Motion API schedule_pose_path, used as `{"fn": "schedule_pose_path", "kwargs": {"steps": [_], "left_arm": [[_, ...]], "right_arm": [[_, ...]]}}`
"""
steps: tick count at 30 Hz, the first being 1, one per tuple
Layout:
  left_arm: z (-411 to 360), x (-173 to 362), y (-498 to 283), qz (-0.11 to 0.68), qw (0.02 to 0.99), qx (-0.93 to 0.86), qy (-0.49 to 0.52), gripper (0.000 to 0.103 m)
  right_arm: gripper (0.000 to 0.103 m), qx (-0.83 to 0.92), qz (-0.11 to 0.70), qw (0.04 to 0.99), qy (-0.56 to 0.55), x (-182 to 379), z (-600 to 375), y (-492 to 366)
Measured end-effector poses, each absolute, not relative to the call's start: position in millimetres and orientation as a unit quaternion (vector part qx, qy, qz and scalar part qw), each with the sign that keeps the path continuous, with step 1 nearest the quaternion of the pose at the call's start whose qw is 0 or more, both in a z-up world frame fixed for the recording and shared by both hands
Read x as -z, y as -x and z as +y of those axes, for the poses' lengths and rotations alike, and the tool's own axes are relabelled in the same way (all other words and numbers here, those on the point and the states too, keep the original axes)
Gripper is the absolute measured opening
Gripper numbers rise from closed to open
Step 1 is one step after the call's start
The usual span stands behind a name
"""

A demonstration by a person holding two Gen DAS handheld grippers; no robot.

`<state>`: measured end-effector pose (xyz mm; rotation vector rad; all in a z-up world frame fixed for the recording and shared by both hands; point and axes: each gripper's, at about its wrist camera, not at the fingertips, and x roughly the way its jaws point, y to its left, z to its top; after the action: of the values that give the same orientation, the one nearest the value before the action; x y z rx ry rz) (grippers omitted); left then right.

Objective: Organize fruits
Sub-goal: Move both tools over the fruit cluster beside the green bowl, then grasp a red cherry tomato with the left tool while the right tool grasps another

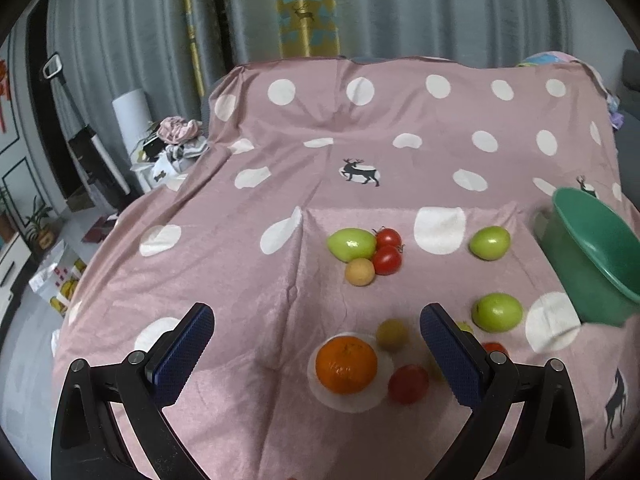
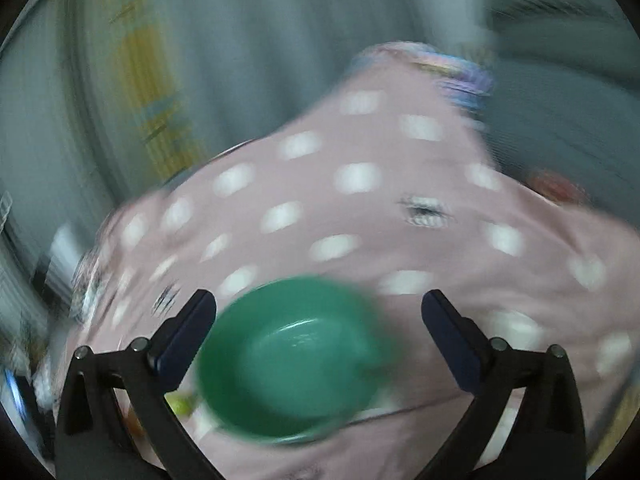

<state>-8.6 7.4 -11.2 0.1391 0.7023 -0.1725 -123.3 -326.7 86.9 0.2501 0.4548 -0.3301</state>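
Observation:
Fruits lie on a pink dotted cloth (image 1: 280,184). An orange (image 1: 346,365) sits just ahead of my open left gripper (image 1: 316,344), with a red tomato (image 1: 408,383) and a small yellow fruit (image 1: 392,334) beside it. Farther off are green fruits (image 1: 352,243) (image 1: 489,242) (image 1: 497,312), two tomatoes (image 1: 387,251) and a pale yellow fruit (image 1: 360,272). An empty green bowl (image 1: 592,256) stands at the right. In the blurred right wrist view, the bowl (image 2: 292,356) lies below my open, empty right gripper (image 2: 318,340).
Grey curtains (image 1: 120,40) hang behind the table. Clutter, a white roll (image 1: 132,116) and boxes (image 1: 60,284) stand on the floor at the left. A colourful bundle (image 2: 460,68) lies at the cloth's far edge.

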Motion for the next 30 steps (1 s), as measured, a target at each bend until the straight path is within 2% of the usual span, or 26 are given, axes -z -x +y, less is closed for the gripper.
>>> {"fn": "schedule_pose_path", "kwargs": {"steps": [4, 13, 22, 25, 27, 30], "left_arm": [[18, 12, 8, 0.358, 0.924, 0.127, -0.05, 0.102], [45, 22, -2, 0.404, 0.9, 0.162, 0.028, 0.102], [49, 31, -1, 0.433, 0.876, 0.205, 0.063, 0.102], [39, 33, 0, 0.438, 0.87, 0.223, 0.049, 0.102], [30, 33, 2, 0.44, 0.867, 0.231, 0.038, 0.102], [18, 32, 5, 0.435, 0.867, 0.244, 0.021, 0.1]], "right_arm": [[0.103, 0.014, 0.27, 0.962, -0.048, -62, -243, 80], [0.103, -0.111, 0.377, 0.919, 0.033, 9, -153, 31], [0.1, -0.127, 0.426, 0.894, 0.051, 45, -150, 38], [0.093, -0.144, 0.444, 0.883, 0.054, 52, -150, 42], [0.083, -0.152, 0.458, 0.874, 0.053, 55, -150, 42], [0.075, -0.151, 0.475, 0.865, 0.058, 63, -148, 37]]}}
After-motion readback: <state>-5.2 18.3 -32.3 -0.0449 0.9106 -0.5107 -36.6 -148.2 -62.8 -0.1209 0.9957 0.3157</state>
